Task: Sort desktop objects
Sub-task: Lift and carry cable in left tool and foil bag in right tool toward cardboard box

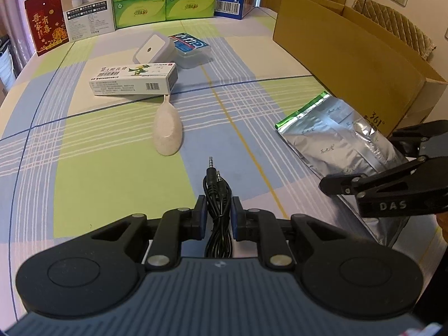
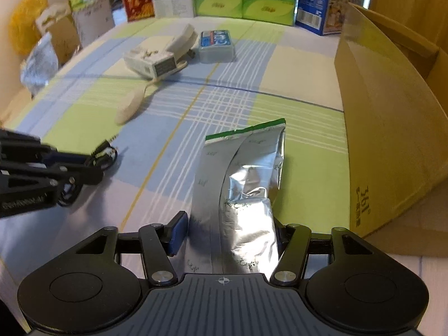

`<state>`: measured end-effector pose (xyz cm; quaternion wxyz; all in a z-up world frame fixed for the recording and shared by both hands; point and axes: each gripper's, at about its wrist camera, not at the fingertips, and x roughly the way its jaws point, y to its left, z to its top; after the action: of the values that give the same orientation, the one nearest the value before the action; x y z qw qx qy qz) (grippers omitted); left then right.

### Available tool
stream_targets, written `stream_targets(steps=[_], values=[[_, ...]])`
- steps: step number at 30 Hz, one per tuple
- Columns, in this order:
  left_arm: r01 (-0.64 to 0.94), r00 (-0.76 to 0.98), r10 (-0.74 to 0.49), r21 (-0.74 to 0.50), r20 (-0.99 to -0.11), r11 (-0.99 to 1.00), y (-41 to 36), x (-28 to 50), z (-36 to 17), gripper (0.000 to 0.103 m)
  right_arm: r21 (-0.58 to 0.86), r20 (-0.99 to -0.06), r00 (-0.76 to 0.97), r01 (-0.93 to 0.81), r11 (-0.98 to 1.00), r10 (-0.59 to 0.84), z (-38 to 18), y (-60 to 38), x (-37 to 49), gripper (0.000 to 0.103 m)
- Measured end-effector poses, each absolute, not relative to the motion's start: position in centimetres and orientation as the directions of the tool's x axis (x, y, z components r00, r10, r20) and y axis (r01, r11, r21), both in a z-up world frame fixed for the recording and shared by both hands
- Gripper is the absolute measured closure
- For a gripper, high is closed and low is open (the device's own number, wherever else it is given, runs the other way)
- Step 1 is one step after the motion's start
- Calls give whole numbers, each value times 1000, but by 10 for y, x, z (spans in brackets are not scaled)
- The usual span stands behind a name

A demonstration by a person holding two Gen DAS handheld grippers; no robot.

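Left wrist view: the coiled black audio cable (image 1: pixel 217 196) lies on the plaid tablecloth (image 1: pixel 84 151), clamped between the left gripper's (image 1: pixel 218 212) blue pads. Right wrist view: the right gripper (image 2: pixel 228 232) clamps the crinkled silver foil pouch (image 2: pixel 243 184), which rests beside the open brown cardboard box (image 2: pixel 386 140).

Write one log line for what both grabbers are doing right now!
left gripper: shut on black audio cable | right gripper: shut on silver foil bag | cardboard box: beside bag
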<state>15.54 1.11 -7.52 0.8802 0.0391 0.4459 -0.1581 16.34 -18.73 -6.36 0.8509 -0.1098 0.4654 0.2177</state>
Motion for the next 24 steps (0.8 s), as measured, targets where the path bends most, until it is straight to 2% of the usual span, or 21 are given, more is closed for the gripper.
stream_targets(steps=[6,16,24], values=[[309,534,-266,-108,-803,945,10,153,-75,90,16,-844,468,-469,883,264,-59,-189,158,65],[263,541,-299,-179,-786,948,-6,118,-58,90,65,-815,497,-433,899,298,-28,-202,128,67],[234,555,-289,-187,-780,954,-18,87,-33,90,104,-793,516,-411,906,325,-5,-216,100,67]])
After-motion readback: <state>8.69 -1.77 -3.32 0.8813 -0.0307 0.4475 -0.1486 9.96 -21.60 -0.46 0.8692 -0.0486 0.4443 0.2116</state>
